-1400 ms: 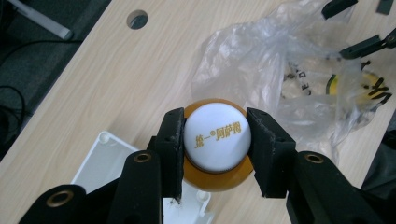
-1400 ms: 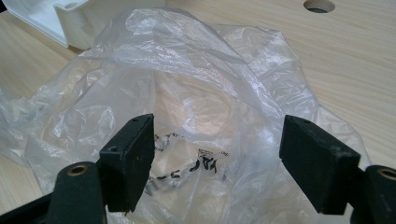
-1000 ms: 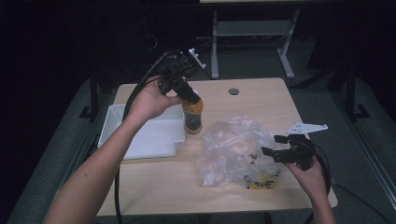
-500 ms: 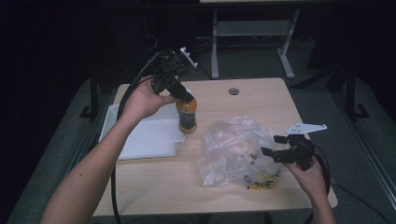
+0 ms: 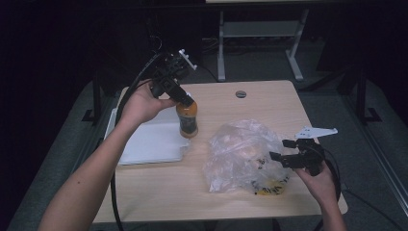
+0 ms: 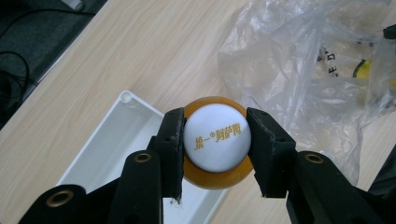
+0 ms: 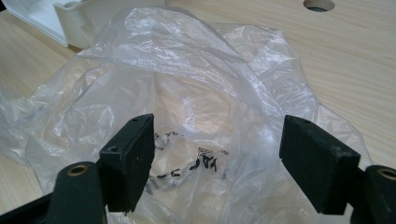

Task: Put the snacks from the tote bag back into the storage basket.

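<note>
On the left half of the wooden table (image 5: 226, 202), a white tray (image 5: 144, 142) lies flat near the edge. Above its far right corner, the left gripper (image 5: 185, 102) comes down from a raised hand (image 5: 139, 103); jaws clamped on the white cap (image 6: 217, 137) of an orange bottle (image 5: 187, 119). Cap carries gold lettering. Bottle upright, its base over the tray's right rim; whether it touches the tray, cannot tell. Centre-right: a crumpled clear plastic bag (image 5: 243, 154), resting on the table, black print and something yellow showing through low down. Far side of the table: a small round hole (image 5: 241, 94). Right edge: the right gripper (image 5: 278, 150), jaws spread wide, nothing between them, tips just at the bag's right side, pointing into it.
</note>
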